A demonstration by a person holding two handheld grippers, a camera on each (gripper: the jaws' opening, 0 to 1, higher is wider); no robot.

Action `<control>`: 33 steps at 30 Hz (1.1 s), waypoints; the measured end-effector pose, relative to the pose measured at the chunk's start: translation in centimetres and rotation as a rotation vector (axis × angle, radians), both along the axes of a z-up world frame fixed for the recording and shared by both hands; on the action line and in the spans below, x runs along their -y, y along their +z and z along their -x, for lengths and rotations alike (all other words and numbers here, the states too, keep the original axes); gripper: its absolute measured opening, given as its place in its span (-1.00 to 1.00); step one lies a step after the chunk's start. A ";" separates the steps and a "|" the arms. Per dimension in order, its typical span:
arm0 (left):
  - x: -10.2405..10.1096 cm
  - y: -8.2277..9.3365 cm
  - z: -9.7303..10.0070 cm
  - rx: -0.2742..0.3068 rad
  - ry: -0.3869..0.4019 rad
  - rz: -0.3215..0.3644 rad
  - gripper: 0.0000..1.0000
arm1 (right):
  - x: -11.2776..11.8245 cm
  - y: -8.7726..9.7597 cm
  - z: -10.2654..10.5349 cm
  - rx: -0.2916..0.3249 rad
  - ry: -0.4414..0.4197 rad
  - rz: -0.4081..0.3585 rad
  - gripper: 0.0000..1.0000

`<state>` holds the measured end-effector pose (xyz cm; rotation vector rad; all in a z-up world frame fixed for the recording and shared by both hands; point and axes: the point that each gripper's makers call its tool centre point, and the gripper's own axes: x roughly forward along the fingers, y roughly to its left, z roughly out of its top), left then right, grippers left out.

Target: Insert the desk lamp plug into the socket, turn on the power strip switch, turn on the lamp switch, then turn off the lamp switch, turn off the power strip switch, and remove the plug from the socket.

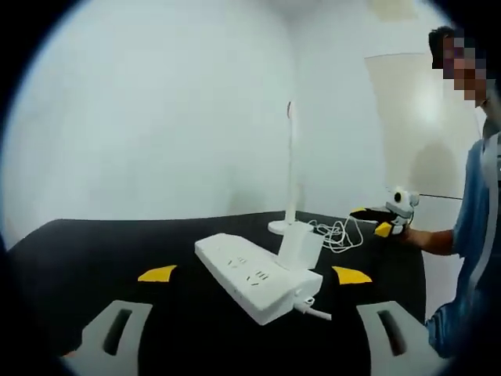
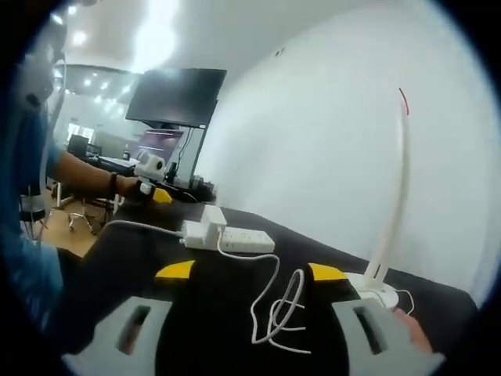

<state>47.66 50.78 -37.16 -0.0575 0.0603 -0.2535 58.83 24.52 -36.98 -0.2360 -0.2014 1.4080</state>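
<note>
1. My left gripper [image 1: 249, 333] hangs above the black table [image 1: 94, 258] with its jaws spread wide and nothing between them.
2. Ahead of it lies the white power strip [image 1: 254, 278], with a white adapter plug [image 1: 299, 247] seated in it, upright.
3. The desk lamp [image 1: 290, 168] stands just behind the strip, its coiled cord [image 1: 340, 233] beside the base.
4. My right gripper [image 2: 249, 337] is also spread apart and empty, over the cord [image 2: 278, 309].
5. From the right gripper view the lamp [image 2: 389, 211] rises to the right and the power strip [image 2: 239, 239] lies farther off.
6. A monitor [image 2: 176, 96] hangs in the background.
</note>
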 end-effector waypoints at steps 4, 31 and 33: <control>-0.2 -0.4 -0.5 -0.016 0.009 0.012 0.53 | -0.1 -0.1 0.4 0.017 0.013 0.011 0.11; 0.9 -4.3 -2.8 -0.141 -0.048 -0.012 0.02 | -0.4 -0.4 2.4 0.098 0.077 0.050 0.00; 0.9 -4.3 -2.8 -0.144 -0.054 -0.010 -0.04 | -0.4 -0.5 2.3 0.101 0.077 0.054 0.00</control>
